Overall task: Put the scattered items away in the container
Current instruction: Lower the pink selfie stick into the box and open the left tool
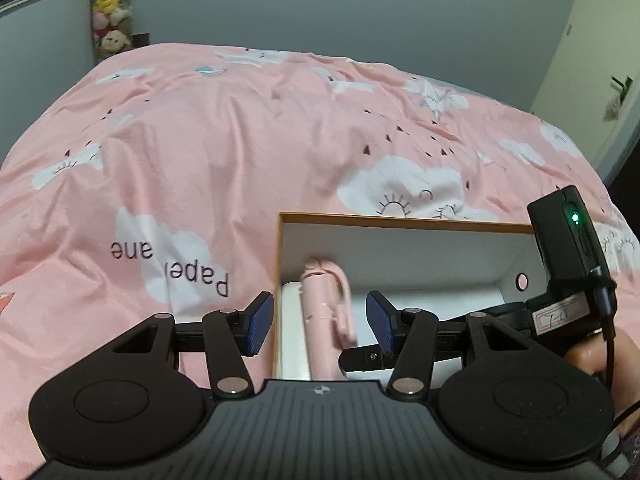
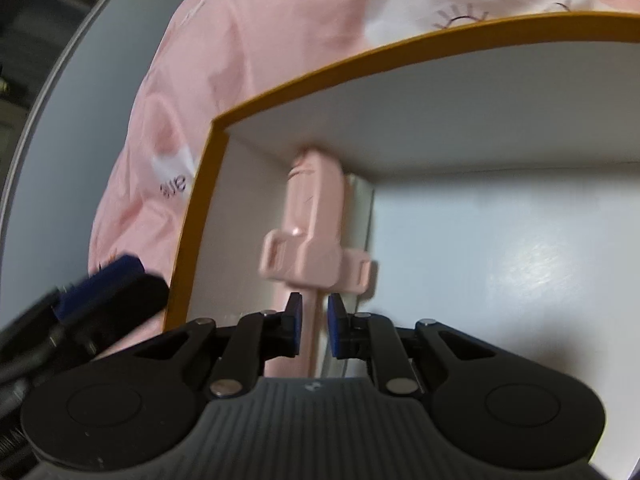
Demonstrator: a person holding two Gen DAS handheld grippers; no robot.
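A white box with an orange rim [image 1: 400, 222] [image 2: 360, 56] lies on the pink bedspread. A pink selfie-stick-like holder [image 1: 324, 312] [image 2: 312, 216] stands inside it by the left wall. My right gripper [image 2: 313, 330] is inside the box, its blue pads shut on the holder's thin pink stem. It shows in the left wrist view [image 1: 368, 356] as a black arm reaching in from the right. My left gripper [image 1: 320, 320] is open and empty over the box's left wall, straddling the holder without touching it.
A white flat object [image 1: 290, 332] lies in the box under the holder. The pink cloud-print bedspread [image 1: 200, 152] spreads left and behind. Plush toys [image 1: 110, 12] hang at the far left wall. A door [image 1: 600, 80] stands at right.
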